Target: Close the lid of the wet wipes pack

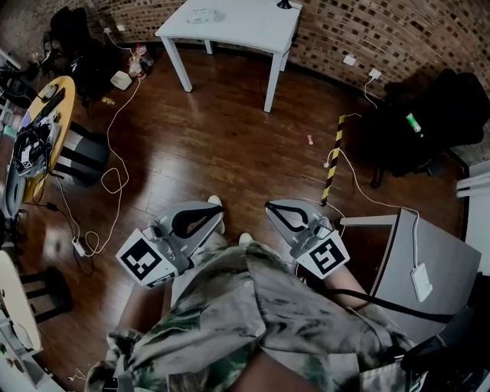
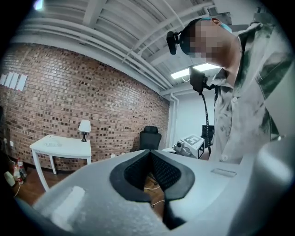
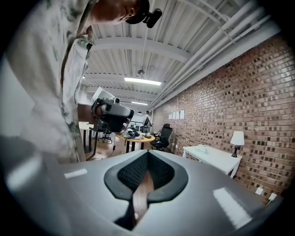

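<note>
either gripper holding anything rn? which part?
Nothing is held. The left gripper and the right gripper both have their jaws closed on each other, with only floor visible in the gap behind the tips.

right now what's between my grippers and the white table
In the head view, only bare wood floor separates the left gripper and right gripper from the white table.

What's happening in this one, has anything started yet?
Nothing is being handled yet. A person stands on the wood floor holding the left tool and the right tool close to the body, both shut and empty. The white table stands well ahead by the brick wall, with a small pale item on it, too far off to identify.
</note>
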The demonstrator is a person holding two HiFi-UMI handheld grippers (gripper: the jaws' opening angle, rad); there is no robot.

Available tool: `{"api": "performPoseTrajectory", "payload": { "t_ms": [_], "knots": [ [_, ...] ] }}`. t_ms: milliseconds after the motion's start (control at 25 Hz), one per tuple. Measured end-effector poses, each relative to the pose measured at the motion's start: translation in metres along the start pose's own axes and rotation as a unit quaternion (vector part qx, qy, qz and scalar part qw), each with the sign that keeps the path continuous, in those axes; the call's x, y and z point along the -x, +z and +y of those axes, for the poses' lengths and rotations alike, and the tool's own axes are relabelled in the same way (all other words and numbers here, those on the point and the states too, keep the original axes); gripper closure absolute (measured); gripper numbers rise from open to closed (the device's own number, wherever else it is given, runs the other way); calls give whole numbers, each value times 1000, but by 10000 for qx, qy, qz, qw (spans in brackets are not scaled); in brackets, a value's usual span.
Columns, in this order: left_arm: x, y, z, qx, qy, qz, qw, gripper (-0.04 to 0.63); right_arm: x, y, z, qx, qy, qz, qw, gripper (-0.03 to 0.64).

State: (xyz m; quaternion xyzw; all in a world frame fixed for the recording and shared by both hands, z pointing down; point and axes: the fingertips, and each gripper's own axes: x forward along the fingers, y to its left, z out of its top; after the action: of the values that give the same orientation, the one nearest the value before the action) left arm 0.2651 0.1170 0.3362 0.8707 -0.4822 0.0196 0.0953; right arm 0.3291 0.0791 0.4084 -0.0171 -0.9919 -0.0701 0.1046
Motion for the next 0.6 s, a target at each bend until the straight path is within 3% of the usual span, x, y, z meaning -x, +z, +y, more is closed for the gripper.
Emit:
{"api": "performPoseTrajectory", "payload": {
  "t_ms": [280, 600],
  "knots": [
    [-10, -8, 28, -5, -207, -36, 9998, 594, -21, -5, -21, 8, -67, 125, 9999, 611],
    [17, -4, 112, -67, 23, -69, 10000, 594, -105, 16, -55, 124, 103, 214, 9996, 611]
  ]
}}
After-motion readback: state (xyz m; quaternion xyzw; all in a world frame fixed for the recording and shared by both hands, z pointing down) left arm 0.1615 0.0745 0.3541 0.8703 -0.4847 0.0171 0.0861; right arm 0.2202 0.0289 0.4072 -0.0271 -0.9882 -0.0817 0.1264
